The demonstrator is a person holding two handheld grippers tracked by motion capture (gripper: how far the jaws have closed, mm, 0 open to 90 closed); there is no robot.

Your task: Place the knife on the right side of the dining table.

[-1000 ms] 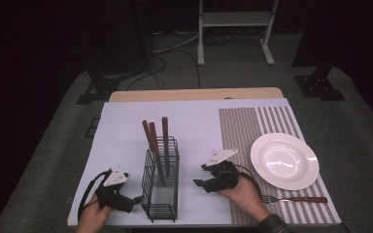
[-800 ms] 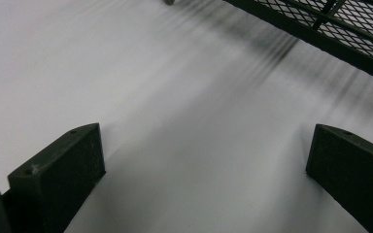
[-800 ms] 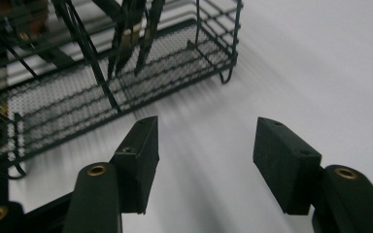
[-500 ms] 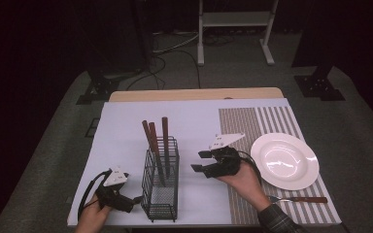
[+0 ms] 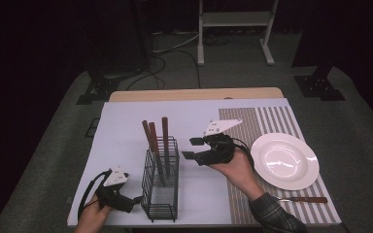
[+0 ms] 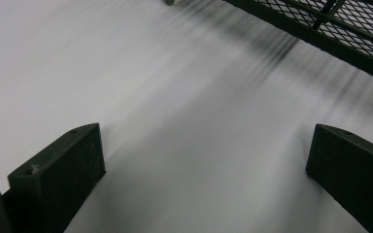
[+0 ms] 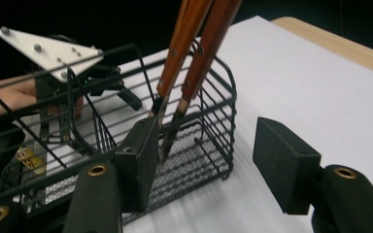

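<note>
1. High view: your right gripper (image 5: 193, 148) hangs above the surface (image 5: 126, 131), jaws apart with nothing between them, pointing at the wire basket (image 5: 161, 184).
2. The basket stands between your two hands and holds three wooden-handled utensils (image 5: 154, 141), upright and slightly tilted.
3. Your left gripper (image 5: 135, 200) rests low, just beside the basket's left side; left gripper view shows its jaws wide with nothing between them.
4. A white plate (image 5: 284, 160) sits on the striped mat (image 5: 267, 121), with a knife (image 5: 303, 199) near it.
</note>
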